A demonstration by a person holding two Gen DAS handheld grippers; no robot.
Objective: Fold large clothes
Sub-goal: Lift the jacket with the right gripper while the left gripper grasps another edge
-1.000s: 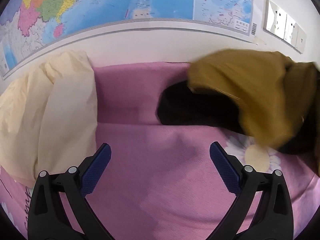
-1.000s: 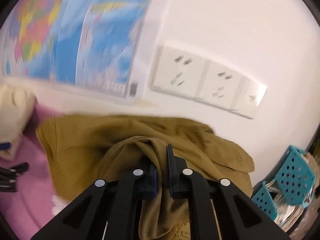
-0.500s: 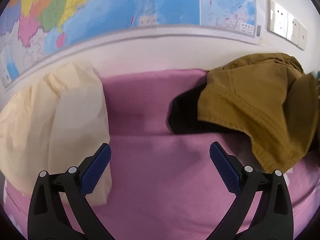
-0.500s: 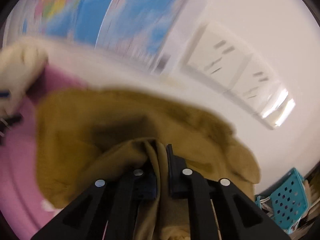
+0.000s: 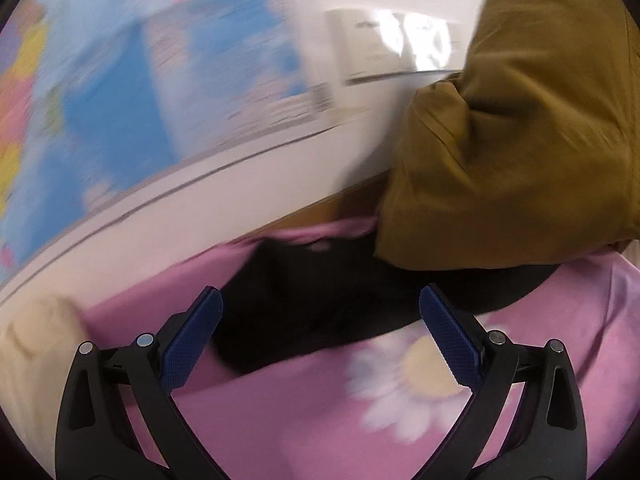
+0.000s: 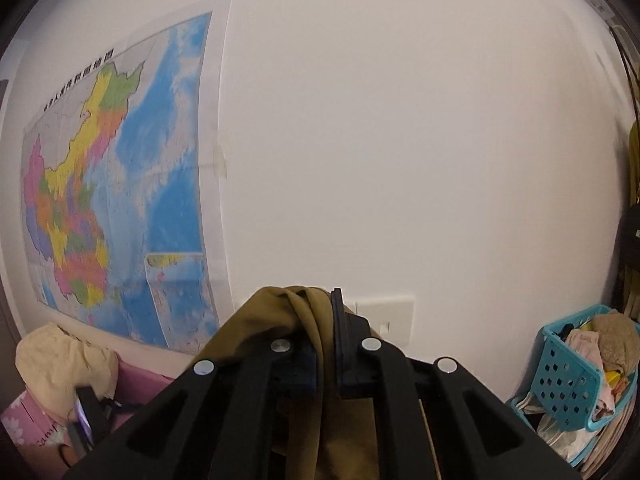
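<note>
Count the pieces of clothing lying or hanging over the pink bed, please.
3. The mustard-brown garment hangs from the shut right gripper; a black garment lies under it; a cream garment sits at the bed's far left. More may be hidden.

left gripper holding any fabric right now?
No, the left gripper has its jaws wide apart with nothing between them, above the black garment.

The left wrist camera looks down low and close over the pink bed sheet (image 5: pixel 280 420). The right wrist camera looks nearly level at the white wall (image 6: pixel 400 140). Both see the map (image 5: pixel 140 100) at ten o'clock.
</note>
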